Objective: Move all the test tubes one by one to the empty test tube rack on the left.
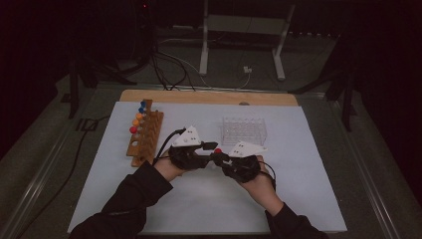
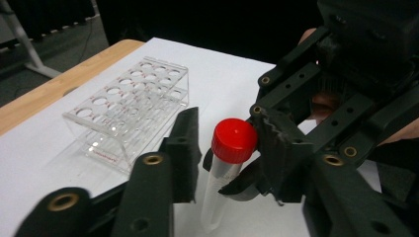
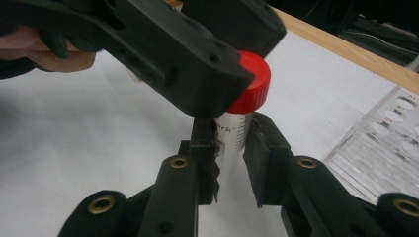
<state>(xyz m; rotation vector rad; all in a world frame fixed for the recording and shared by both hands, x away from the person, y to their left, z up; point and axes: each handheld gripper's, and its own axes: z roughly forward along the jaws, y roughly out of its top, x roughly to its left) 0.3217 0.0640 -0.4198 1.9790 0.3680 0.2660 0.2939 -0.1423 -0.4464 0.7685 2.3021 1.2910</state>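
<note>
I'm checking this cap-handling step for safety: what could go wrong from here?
1. The left gripper sits at the red cap with one jaw seemingly not touching; it could slip off.
2. A twist may turn the tube inside the right gripper.
3. A dropped tube could hit the clear rack.

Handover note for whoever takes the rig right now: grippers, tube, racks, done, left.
Right gripper: shut on the body of the red-capped tube, held upright above the white mat.
Left gripper: jaws around the red cap; one pad looks to touch it, a firm grip is not clear.
Clear rack: empty, just beyond the hands. Wooden rack with coloured-capped tubes at far left.
Done: tube lifted and steadied.
Left: probably grip and twist off the cap, then seat the tube in a rack.
</note>
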